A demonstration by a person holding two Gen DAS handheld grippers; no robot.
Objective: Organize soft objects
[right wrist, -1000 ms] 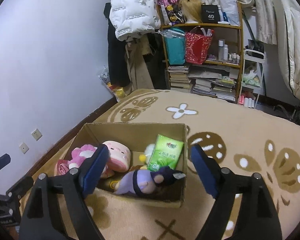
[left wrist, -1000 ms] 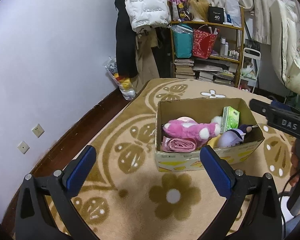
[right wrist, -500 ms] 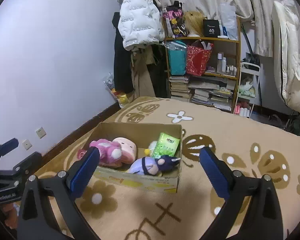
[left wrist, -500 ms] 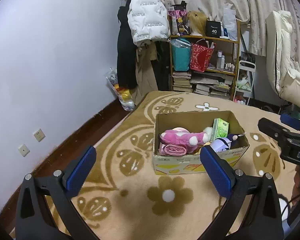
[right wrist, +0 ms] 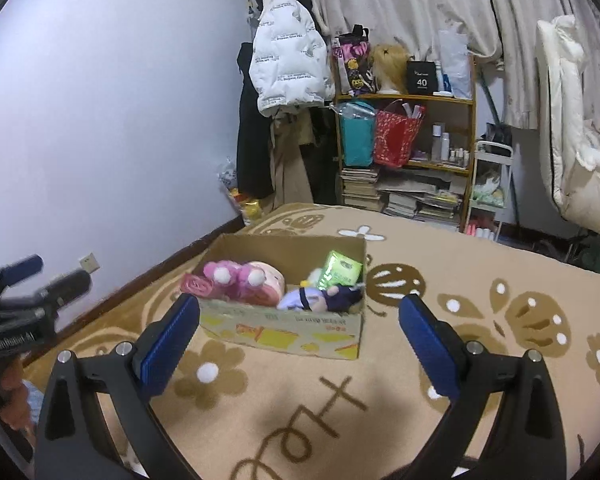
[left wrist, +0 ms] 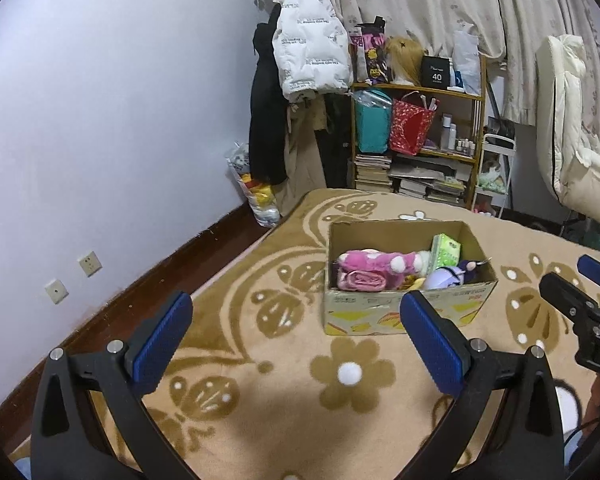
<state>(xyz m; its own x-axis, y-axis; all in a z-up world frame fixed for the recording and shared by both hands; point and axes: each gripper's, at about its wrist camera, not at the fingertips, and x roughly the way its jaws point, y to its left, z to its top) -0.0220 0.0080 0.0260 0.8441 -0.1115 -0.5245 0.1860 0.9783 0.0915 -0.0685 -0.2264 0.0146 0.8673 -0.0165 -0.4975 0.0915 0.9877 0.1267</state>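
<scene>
A tan carpet [left wrist: 260,400] with brown flower and butterfly patterns covers the floor, a strip of dark wood floor [left wrist: 148,280] showing along the left wall. A cardboard box [left wrist: 404,312] sits directly on the carpet, mid-scene, holding soft toys.

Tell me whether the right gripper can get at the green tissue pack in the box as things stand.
Probably yes: the right gripper is open and empty, the cardboard box has no lid, and the green tissue pack stands upright at the top, uncovered.
</scene>
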